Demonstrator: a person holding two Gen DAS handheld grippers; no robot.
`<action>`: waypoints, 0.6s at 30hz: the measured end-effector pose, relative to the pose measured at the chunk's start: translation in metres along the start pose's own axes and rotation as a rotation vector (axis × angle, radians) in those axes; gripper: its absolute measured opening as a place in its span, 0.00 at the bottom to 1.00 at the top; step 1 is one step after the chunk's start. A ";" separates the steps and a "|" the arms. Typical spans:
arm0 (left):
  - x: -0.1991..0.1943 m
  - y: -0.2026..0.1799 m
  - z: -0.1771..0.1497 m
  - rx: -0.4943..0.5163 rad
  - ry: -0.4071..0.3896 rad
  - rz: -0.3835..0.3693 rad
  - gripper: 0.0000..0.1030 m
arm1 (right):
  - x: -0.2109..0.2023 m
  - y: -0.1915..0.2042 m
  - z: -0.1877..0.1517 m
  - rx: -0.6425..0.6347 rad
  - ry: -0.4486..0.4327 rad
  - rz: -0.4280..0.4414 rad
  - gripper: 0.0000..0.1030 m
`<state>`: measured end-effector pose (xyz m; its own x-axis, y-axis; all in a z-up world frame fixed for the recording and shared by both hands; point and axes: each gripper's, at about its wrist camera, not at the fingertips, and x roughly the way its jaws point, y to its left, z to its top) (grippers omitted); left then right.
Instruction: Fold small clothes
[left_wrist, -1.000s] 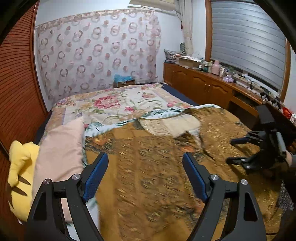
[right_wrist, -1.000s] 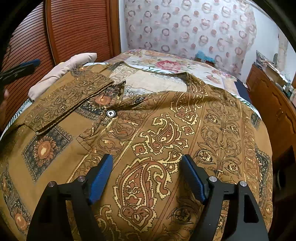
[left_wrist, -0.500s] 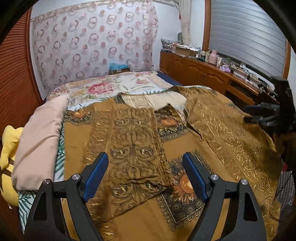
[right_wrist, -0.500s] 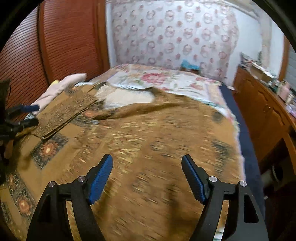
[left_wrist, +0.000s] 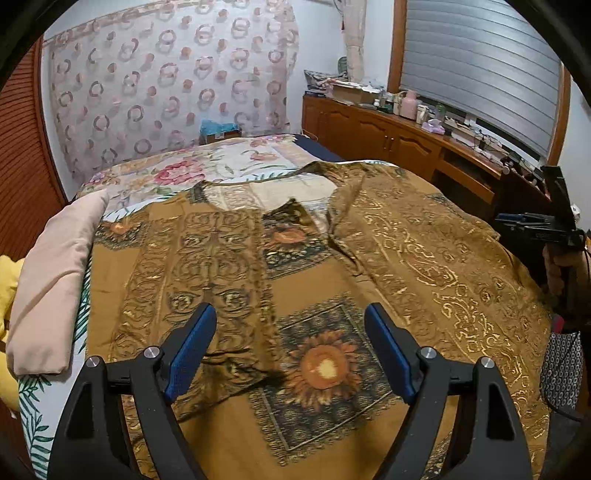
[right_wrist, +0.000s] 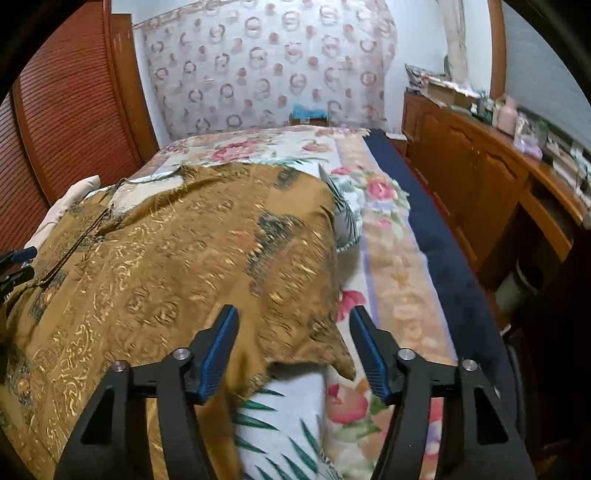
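A mustard-brown patterned garment (left_wrist: 332, 280) lies spread over the bed, with its neck opening toward the far end. My left gripper (left_wrist: 290, 350) hovers open above its near left part, over a folded flap and a sunflower print; nothing sits between the fingers. In the right wrist view the same garment (right_wrist: 177, 258) covers the left of the bed. My right gripper (right_wrist: 293, 350) is over the garment's right-hand corner, which lies between the blue pads untouched, and its jaws are closing. The right gripper (left_wrist: 532, 227) also shows at the right edge of the left wrist view.
A floral bedspread (right_wrist: 369, 192) covers the bed, with a dark blue edge (right_wrist: 436, 236) on the right. A pink pillow (left_wrist: 55, 266) and a yellow plush (left_wrist: 7, 280) lie at the left. A wooden sideboard (left_wrist: 399, 140) with clutter runs along the right wall.
The right gripper has swung right from the garment's middle to its right corner and its fingers have drawn closer. The left gripper has moved in lower over the garment's left part.
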<state>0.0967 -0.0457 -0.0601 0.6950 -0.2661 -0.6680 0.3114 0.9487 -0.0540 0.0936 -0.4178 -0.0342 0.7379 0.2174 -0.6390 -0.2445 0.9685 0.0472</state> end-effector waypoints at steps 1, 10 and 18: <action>0.000 -0.003 0.001 0.004 0.002 -0.003 0.80 | 0.000 0.001 -0.002 0.007 0.006 0.004 0.55; 0.013 -0.021 0.000 0.025 0.036 -0.043 0.80 | 0.006 -0.022 0.000 0.062 0.052 0.083 0.38; 0.016 -0.025 -0.004 0.025 0.049 -0.045 0.80 | 0.016 -0.007 0.010 -0.045 0.048 0.007 0.13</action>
<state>0.0977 -0.0727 -0.0728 0.6474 -0.2987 -0.7012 0.3576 0.9315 -0.0666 0.1134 -0.4203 -0.0369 0.7055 0.2175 -0.6746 -0.2788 0.9602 0.0180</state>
